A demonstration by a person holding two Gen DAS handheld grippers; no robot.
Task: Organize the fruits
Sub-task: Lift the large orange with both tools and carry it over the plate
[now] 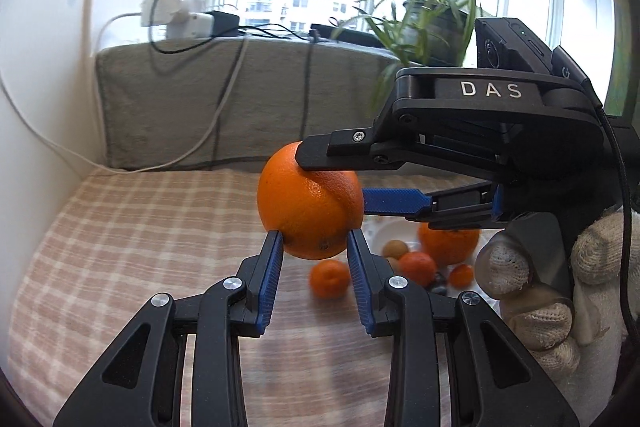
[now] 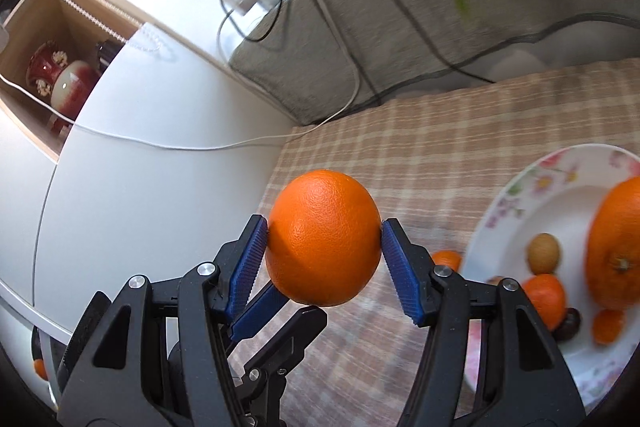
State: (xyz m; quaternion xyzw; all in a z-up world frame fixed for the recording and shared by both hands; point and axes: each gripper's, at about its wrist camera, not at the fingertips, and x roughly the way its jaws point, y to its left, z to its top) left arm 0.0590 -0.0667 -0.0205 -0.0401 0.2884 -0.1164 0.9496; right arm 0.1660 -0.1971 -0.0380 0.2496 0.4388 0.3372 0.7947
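The large round orange is pinched at its widest between the blue ribbed pads of my right gripper, held in the air above the beige checked tablecloth. My left gripper sits just under it, its fingers narrowly parted with nothing between them. I cannot tell whether their tips touch the peel.

To the right lies the white flower-rimmed plate. It already carries a second big orange, two small mandarins, a tan round fruit and a dark one.

One small mandarin on the cloth lies beside the rim. By my reckoning, that and the orange I hold are what is left.
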